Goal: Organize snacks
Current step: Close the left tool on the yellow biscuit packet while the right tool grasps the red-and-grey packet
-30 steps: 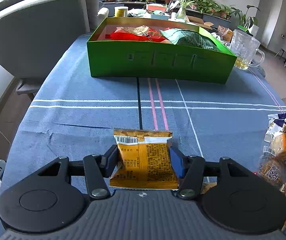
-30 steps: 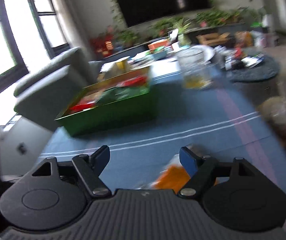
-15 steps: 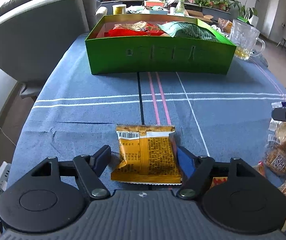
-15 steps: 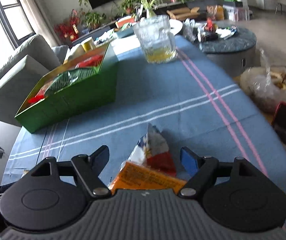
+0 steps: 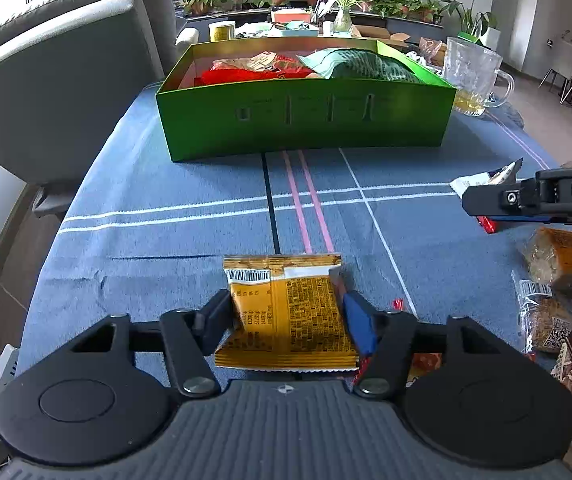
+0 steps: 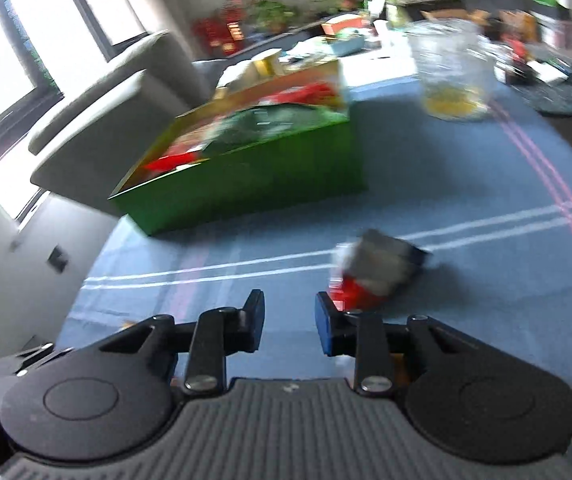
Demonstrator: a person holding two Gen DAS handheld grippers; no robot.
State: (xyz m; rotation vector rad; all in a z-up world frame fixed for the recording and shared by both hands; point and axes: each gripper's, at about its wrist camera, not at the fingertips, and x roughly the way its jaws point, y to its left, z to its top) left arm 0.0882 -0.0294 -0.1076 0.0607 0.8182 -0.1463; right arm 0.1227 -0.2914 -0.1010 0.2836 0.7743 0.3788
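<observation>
An orange snack packet (image 5: 286, 312) lies on the blue tablecloth, and my left gripper (image 5: 286, 316) is shut on its two sides. The green box (image 5: 306, 116) with red and green snack bags stands farther ahead; it also shows in the right wrist view (image 6: 253, 172). My right gripper (image 6: 290, 316) has its jaws partly closed with nothing between them; the view is blurred. A red, white and blue packet (image 6: 374, 276) lies just right of its right finger. In the left wrist view the right gripper (image 5: 534, 196) reaches in from the right over that packet (image 5: 486, 178).
Several wrapped cakes and snack packets (image 5: 558, 260) lie at the right of the table. A glass mug (image 5: 474, 76) with yellow liquid stands right of the box. A grey sofa (image 5: 57, 76) is to the left. The tablecloth (image 5: 165, 208) has white and pink stripes.
My left gripper opened and has closed again on the orange packet. My right gripper narrowed its jaws and swung left; the red, white and blue packet now lies outside its right finger.
</observation>
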